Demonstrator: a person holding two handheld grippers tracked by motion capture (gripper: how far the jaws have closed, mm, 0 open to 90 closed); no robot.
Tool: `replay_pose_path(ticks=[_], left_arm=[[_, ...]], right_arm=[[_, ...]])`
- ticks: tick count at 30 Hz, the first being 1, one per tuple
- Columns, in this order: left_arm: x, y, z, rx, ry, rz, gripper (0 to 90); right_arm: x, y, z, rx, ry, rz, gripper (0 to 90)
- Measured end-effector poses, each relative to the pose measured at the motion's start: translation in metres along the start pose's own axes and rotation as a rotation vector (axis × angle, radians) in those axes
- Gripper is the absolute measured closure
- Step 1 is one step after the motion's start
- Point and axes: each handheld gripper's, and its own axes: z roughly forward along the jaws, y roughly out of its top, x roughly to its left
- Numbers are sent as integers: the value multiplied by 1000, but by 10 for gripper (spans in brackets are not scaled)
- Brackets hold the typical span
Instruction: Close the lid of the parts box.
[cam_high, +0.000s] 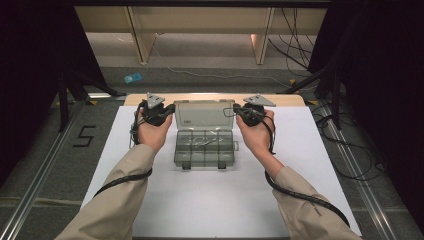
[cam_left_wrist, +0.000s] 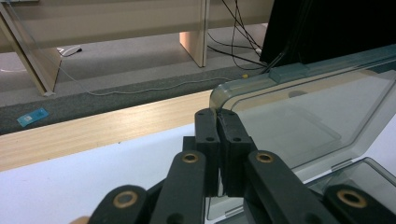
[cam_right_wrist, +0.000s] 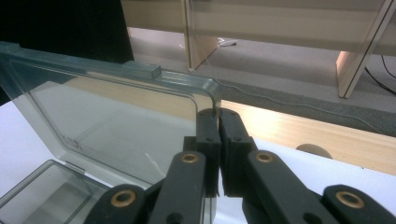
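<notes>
A smoky clear plastic compartment box lies in the middle of the white sheet, its lid raised upright at the back. A small metallic item rests in one compartment. In the high view my left gripper is at the lid's left edge and my right gripper at its right edge. In the left gripper view the left gripper is shut on the lid near its top corner. In the right gripper view the right gripper pinches the lid the same way, above the box base.
The white sheet covers the table, with a wooden strip along the far edge. Beyond it lie grey floor, a blue card, wooden furniture legs and cables. Dark curtains flank both sides.
</notes>
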Motion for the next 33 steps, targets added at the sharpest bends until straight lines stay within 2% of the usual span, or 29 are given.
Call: replay_pose_path(ticks=[17, 19, 26, 27, 33], left_arm=[[-3, -9, -11, -19, -6, 32, 879], [-4, -10, -12, -22, -4, 32, 879], [-4, -13, -15, -27, -9, 48, 879], [-4, -13, -16, -28, -9, 51, 879], [-5, -16, -19, -33, -16, 60, 879]], right_arm=[[5, -6, -11, 3, 4, -26, 886], [4, -7, -11, -14, 6, -43, 885], [6, -9, -16, -10, 0, -57, 885], [7, -10, -16, -10, 12, -49, 886], [8, -11, -19, -8, 2, -61, 885]])
